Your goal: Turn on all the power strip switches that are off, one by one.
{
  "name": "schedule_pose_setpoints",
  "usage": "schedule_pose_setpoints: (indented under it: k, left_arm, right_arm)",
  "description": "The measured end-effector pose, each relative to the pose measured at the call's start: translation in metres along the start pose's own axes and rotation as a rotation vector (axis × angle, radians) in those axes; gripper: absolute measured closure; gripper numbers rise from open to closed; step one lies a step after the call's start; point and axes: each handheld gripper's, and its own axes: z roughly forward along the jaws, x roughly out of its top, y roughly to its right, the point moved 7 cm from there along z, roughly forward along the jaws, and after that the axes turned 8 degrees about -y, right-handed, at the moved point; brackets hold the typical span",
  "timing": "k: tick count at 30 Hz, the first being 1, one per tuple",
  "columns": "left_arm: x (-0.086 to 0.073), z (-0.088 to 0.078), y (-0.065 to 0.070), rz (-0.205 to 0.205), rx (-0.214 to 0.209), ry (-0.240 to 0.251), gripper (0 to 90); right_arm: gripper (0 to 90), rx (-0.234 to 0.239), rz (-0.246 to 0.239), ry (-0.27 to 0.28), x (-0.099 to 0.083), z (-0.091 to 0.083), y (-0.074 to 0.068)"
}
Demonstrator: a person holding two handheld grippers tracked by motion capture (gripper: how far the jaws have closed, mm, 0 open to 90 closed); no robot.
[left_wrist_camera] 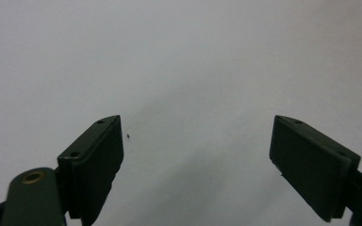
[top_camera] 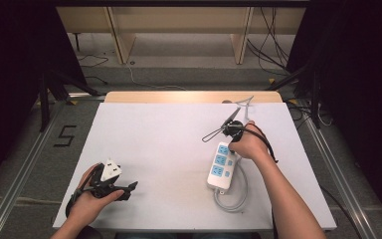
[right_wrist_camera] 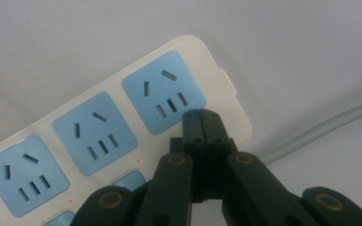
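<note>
While the left claw (left_wrist_camera: 198, 155) sits released, jaws wide apart over bare white desk (top_camera: 159, 144) at lower left of the high view, the right claw (right_wrist_camera: 202, 123) is clenched empty above the power strip (top_camera: 221, 167), right of centre.

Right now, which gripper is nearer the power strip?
Right. The right gripper, jaws shut, sits just over the power strip at its far-end socket. The left gripper, jaws open, hangs over bare table well to the strip's left.
</note>
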Motion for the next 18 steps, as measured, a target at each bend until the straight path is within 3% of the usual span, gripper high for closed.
schedule_pose_setpoints:
  k: [18]
  left_arm:
    - [-0.0002, 0.0003, -0.0005, -0.002, 0.0, 0.0, 18.0]
  right_arm:
    - [90.0, 0.008, 0.01, 0.025, -0.0026, -0.0025, 0.0008]
